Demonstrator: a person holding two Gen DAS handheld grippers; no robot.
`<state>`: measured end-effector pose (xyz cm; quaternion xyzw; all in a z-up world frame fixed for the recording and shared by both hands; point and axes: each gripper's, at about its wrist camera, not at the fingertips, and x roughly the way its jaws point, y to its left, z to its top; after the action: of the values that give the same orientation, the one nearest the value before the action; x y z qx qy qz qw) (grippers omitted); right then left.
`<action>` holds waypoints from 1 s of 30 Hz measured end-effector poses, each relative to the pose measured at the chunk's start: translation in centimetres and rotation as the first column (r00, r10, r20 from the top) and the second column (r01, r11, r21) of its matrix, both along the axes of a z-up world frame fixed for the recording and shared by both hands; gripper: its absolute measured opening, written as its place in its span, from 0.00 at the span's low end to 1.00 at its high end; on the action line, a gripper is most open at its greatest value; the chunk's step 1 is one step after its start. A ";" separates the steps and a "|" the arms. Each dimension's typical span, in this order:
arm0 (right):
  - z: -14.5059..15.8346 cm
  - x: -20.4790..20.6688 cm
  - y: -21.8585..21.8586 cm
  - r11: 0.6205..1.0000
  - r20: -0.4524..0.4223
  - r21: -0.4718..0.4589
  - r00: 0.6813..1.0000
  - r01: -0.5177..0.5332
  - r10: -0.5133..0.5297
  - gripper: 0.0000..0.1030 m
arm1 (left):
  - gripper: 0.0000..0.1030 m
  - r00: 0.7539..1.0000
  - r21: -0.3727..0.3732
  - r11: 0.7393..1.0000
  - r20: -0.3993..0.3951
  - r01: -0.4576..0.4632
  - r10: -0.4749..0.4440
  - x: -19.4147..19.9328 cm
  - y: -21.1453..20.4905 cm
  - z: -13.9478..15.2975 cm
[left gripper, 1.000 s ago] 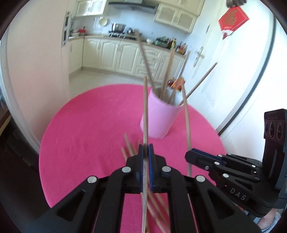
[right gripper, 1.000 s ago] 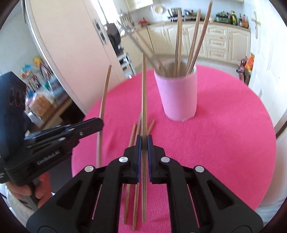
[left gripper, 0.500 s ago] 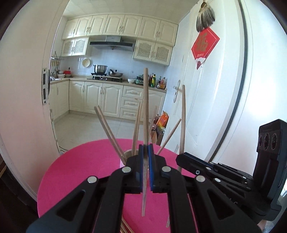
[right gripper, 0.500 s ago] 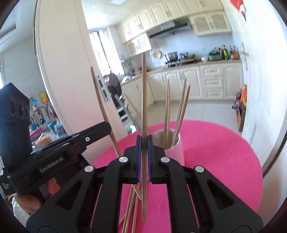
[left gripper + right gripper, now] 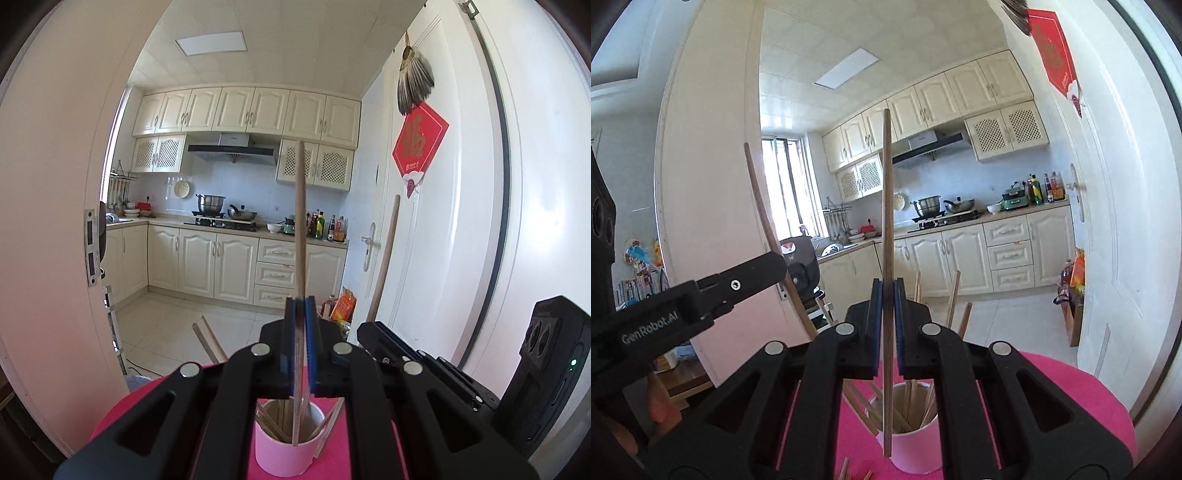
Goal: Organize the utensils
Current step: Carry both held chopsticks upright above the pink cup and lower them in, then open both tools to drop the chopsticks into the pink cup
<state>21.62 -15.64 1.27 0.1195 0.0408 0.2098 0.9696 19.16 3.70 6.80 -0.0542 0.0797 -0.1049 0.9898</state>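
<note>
Left gripper [image 5: 300, 328] clamps upright chopstick [image 5: 300, 221] | right gripper [image 5: 886, 314] clamps another chopstick [image 5: 886, 203] | pink cup [image 5: 284, 454] directly below both tips | risk: crowded sticks inside deflect tips onto cup rim

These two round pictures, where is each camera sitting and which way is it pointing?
Left wrist view: sits on the left gripper, facing forward over the pink cup toward the kitchen; the left gripper is shut on a chopstick, and the right gripper shows at the right.
Right wrist view: sits on the right gripper, looking the same way; it is shut on its own chopstick, with the left gripper at the left.
Shared: the cup, the pink tablecloth and the kitchen.
</note>
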 end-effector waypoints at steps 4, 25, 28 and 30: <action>-0.3 1.1 0.2 1.000 0.029 0.007 0.999 0.014 -0.014 0.06 | 0.05 1.000 -0.003 1.000 0.008 -0.001 0.001 1.5 0.1 -0.4; -1.9 1.7 1.1 1.000 -0.011 -0.018 1.000 0.009 -0.009 0.07 | 0.06 0.997 -0.014 1.000 -0.083 -0.001 0.000 4.1 0.3 -3.5; -2.0 1.6 1.0 1.000 -0.014 -0.019 1.000 0.011 -0.011 0.07 | 0.12 0.997 -0.009 1.000 -0.080 -0.001 0.000 3.9 0.3 -3.3; -2.1 1.6 1.0 1.000 -0.017 -0.020 1.000 0.011 -0.012 0.07 | 0.24 0.997 -0.007 1.000 -0.076 -0.009 0.008 3.7 0.3 -3.4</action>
<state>23.17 -14.66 -0.82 0.1121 0.0507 0.2027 0.9715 22.84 3.98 3.44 -0.0620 0.1165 -0.0989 0.9863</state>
